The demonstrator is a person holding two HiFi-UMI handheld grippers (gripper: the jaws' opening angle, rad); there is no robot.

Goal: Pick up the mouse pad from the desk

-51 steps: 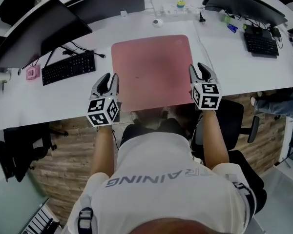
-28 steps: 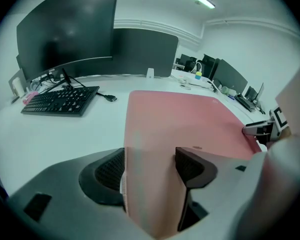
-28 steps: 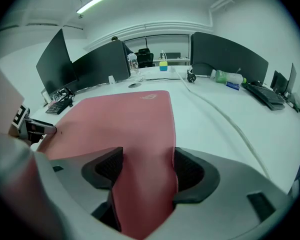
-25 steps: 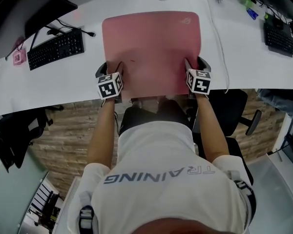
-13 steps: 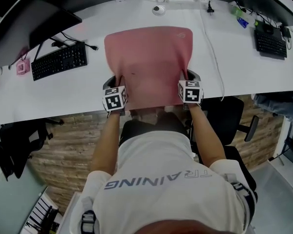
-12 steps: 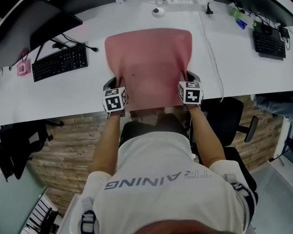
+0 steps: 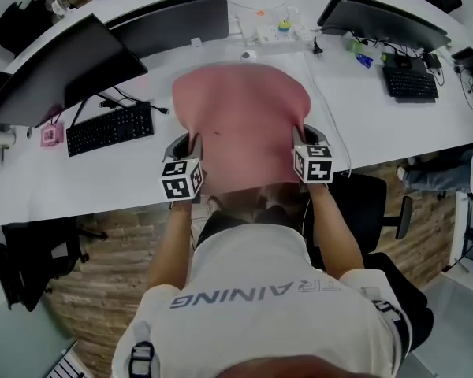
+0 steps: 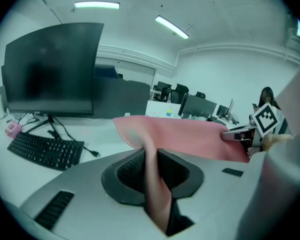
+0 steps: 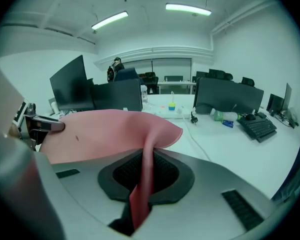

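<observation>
The pink mouse pad [image 7: 240,120] hangs between my two grippers above the white desk [image 7: 378,124], its near edge raised and its far edge drooping. My left gripper [image 7: 191,144] is shut on the pad's near left edge; its jaws have just been closing, and the pad [image 8: 190,136] is pinched between its pads [image 8: 151,159]. My right gripper [image 7: 303,136] is shut on the near right edge, its jaws also just closed, with the pad [image 9: 105,134] folded up between them [image 9: 146,169]. Whether the far edge still touches the desk, I cannot tell.
A black keyboard [image 7: 110,128] and a dark monitor [image 7: 55,69] lie left of the pad. Another monitor [image 7: 169,18] and a power strip [image 7: 276,31] stand behind it. At the right are a third monitor [image 7: 382,22], a keyboard [image 7: 410,83] and a cable [image 7: 327,109].
Both grippers went from open beside the pad to shut on its near corners. They then rose, lifting the pad's near edge off the desk.
</observation>
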